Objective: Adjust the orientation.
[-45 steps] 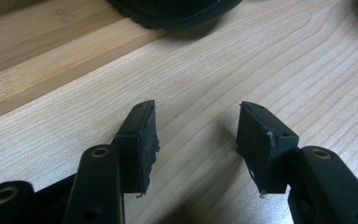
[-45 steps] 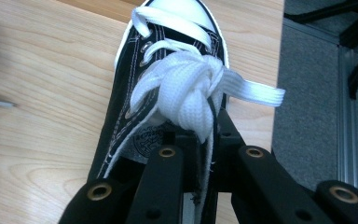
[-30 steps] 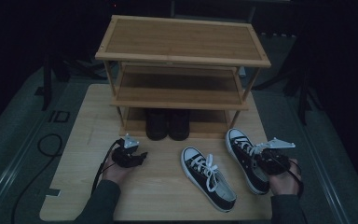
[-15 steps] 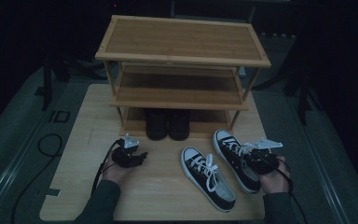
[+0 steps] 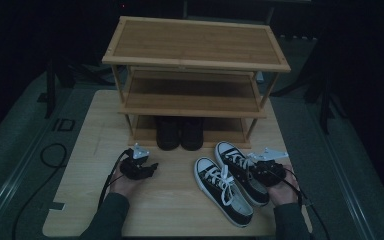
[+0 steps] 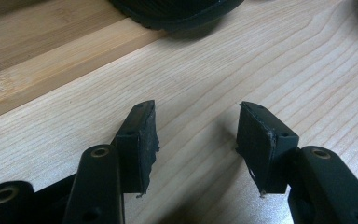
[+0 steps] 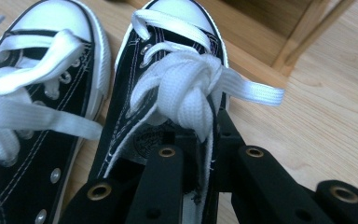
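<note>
High view: right tongs (image 5: 258, 169) clamped on the side wall of the right sneaker (image 5: 241, 171), which lies toe toward the rack (image 5: 196, 75) and just beside the left sneaker (image 5: 223, 190) on the bench (image 5: 90, 150); left tongs (image 5: 147, 169) parked empty on bare wood near the rack's left foot; dark boots (image 5: 180, 132) already filling the middle of the bottom shelf. Likely step – carrying the held sneaker to a shelf; best to lift heel and toe together, clear the neighbour's laces before swinging, and aim for the free middle shelf or the gap right of the boots, not the post.

Left gripper view: left tongs (image 6: 196, 140) standing wide, nothing between, wood grain showing through the gap; boot sole (image 6: 177, 11) just ahead at the top edge; fine to leave idle, or to bring across later for the second sneaker.

Right gripper view: right tongs (image 7: 205, 154) narrow, pinching the canvas collar of the right sneaker (image 7: 168, 84) close behind the lace knot (image 7: 186, 93); one pad inside the shoe, the other outside; a thin grip on soft cloth – worth keeping the squeeze firm and the wrist level, since the toe may sag and swing; worth watching the loose lace end so as not to drag it over the left sneaker (image 7: 37, 93) or snag it on the rack leg (image 7: 303, 37).
</note>
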The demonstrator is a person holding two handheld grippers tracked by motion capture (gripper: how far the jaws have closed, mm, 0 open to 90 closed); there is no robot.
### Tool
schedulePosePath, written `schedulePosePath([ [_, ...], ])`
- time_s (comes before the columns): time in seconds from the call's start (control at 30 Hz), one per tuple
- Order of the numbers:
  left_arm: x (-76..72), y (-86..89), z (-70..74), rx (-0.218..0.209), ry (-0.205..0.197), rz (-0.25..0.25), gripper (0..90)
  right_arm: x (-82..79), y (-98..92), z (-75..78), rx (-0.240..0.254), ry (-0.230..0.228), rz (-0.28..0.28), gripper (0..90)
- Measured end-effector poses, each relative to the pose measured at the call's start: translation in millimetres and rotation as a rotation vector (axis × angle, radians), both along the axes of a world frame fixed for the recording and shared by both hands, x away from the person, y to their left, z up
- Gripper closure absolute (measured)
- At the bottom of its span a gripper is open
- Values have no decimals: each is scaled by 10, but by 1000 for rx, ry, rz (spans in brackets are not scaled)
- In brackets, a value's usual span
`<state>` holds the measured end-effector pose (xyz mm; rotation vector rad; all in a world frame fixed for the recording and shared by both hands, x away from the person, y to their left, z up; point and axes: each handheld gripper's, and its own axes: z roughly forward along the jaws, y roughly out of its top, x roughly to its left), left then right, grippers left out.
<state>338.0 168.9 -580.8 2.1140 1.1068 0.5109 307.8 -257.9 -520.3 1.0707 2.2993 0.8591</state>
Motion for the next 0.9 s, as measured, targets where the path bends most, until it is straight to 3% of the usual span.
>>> schedulePosePath([
  [0.17, 0, -1, 0, 0, 0, 0, 480, -20, 14, -50, -14, 3, 34, 847],
  [0.9, -2, 0, -2, -1, -2, 1, 480, -90, -21, -130, -10, 54, 51, 833],
])
